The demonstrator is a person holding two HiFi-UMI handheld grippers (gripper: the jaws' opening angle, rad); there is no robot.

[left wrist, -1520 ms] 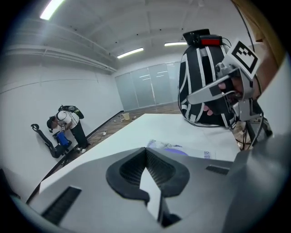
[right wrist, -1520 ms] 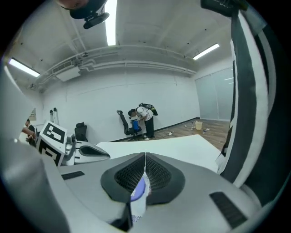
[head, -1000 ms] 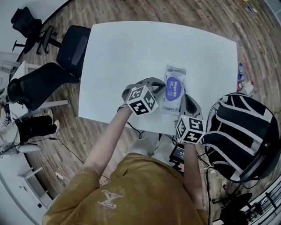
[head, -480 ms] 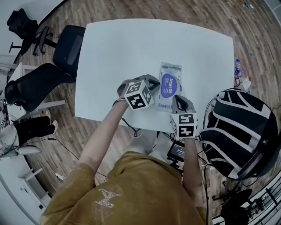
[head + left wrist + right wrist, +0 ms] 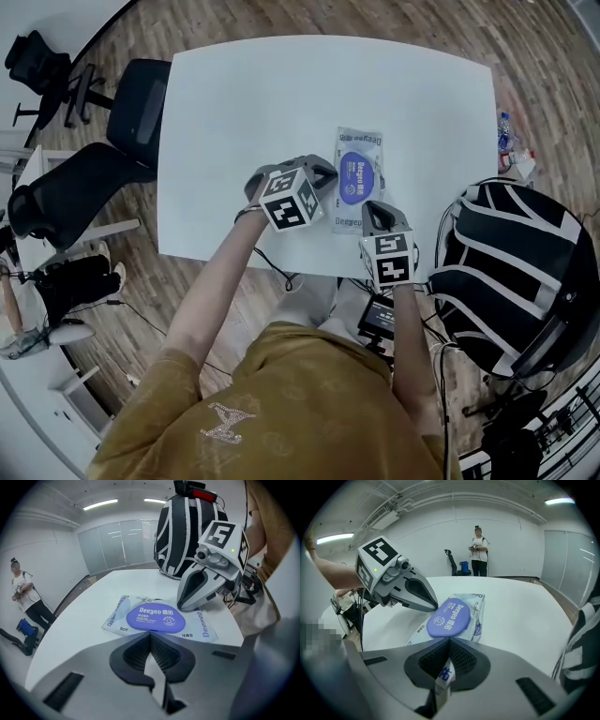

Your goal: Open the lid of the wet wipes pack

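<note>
Room: wood floor [image 5: 281,19], black office chairs [image 5: 131,112], striped backpack [image 5: 511,272].
Counter [image 5: 244,103]: white; wet wipes pack [image 5: 359,141] flat near its front edge, purple lid [image 5: 354,178] down.
Left tool [image 5: 150,634]: clenched, tips at lid's edge.
Right tool [image 5: 449,641]: grasping pack's near edge.

A white table [image 5: 281,112] is standing on a brown wood-plank floor [image 5: 328,19]. 2 black office chairs [image 5: 136,108] are sitting beside its left edge, and a 3rd chair [image 5: 37,52] is standing farther off. Ceiling light strips [image 5: 101,504] are glowing above white walls [image 5: 511,550] and glass panels [image 5: 117,543]. A person [image 5: 478,550] is standing at the far wall.
</note>
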